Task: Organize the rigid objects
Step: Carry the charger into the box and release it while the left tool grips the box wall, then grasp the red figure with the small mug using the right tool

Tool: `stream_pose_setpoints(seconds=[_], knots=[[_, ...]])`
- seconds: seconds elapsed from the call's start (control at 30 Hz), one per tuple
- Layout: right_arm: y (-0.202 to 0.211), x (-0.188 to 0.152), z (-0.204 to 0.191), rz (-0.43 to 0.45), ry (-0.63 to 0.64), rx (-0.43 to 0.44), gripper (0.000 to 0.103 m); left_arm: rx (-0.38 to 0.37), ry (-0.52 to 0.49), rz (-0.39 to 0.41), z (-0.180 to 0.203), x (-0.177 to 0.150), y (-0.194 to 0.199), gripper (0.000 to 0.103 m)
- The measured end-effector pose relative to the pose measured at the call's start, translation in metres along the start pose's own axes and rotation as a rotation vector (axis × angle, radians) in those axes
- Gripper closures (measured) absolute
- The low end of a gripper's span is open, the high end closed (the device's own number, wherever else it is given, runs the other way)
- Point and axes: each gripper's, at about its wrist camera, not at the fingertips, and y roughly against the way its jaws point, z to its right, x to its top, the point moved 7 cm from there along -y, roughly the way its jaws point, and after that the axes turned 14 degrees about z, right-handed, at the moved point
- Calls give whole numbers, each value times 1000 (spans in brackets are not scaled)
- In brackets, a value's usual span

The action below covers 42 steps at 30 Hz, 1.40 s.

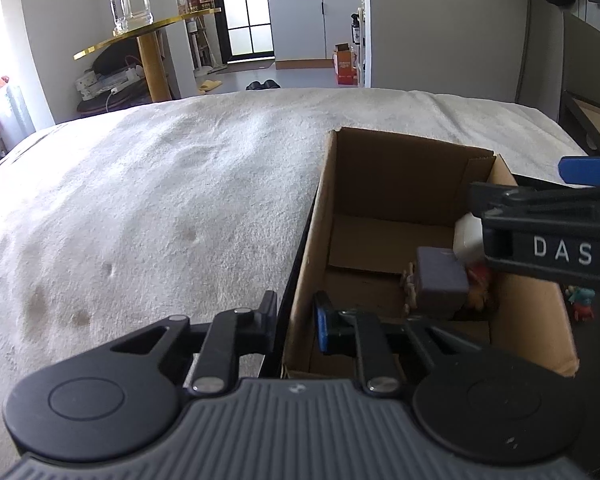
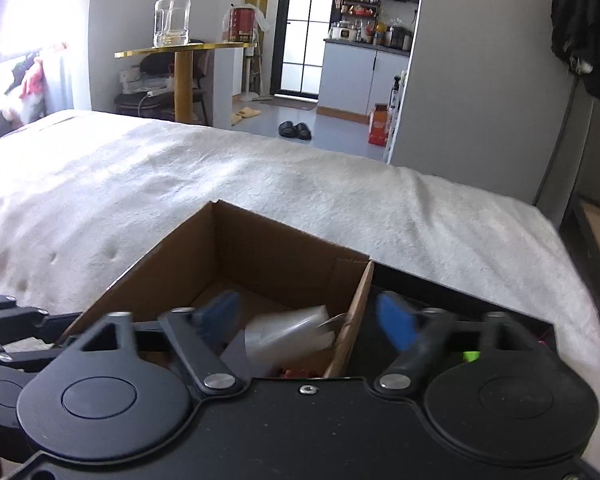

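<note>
Left gripper (image 1: 296,320), lower centre of the left view, clenched on the near-left wall of the box (image 1: 304,280) — one finger outside, one inside. Right gripper (image 2: 312,320), lower centre of the right view, released: its blue pads (image 2: 396,326) straddle the box's right wall with nothing pressed between them. Inside the box, a purple block (image 1: 440,280), a white item (image 1: 468,240) and an orange-red toy (image 1: 480,280) lie at the right side; a clear wrapped piece (image 2: 292,332) shows in the right view.

The step is judged a drop-off: hold the wall steady and lift the open jaws straight out — the thin cardboard could snag. A small figure (image 1: 580,302) lies outside the box, lower right of the left view. The blanket (image 1: 160,200) beyond is bare.
</note>
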Motion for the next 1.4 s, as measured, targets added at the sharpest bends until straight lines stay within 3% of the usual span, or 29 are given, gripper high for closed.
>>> stream_pose_setpoints(seconds=[0.23, 0.63, 0.73, 0.8, 0.9, 1.4], knots=[[10, -9, 9, -17, -5, -19, 19, 7, 0, -2, -1, 1, 0, 84], [29, -34, 59, -75, -108, -113, 19, 49, -34, 4, 10, 10, 5, 79], [30, -38, 66, -82, -129, -118, 19, 51, -42, 5, 14, 13, 5, 65], [30, -42, 70, -85, -143, -122, 18, 56, -53, 13, 17, 15, 6, 46], [28, -50, 77, -101, -170, -128, 18, 77, -78, 20, 22, 15, 6, 31], [17, -82, 103, -147, -240, -151, 18, 141, -144, 44, 36, 21, 1, 18]])
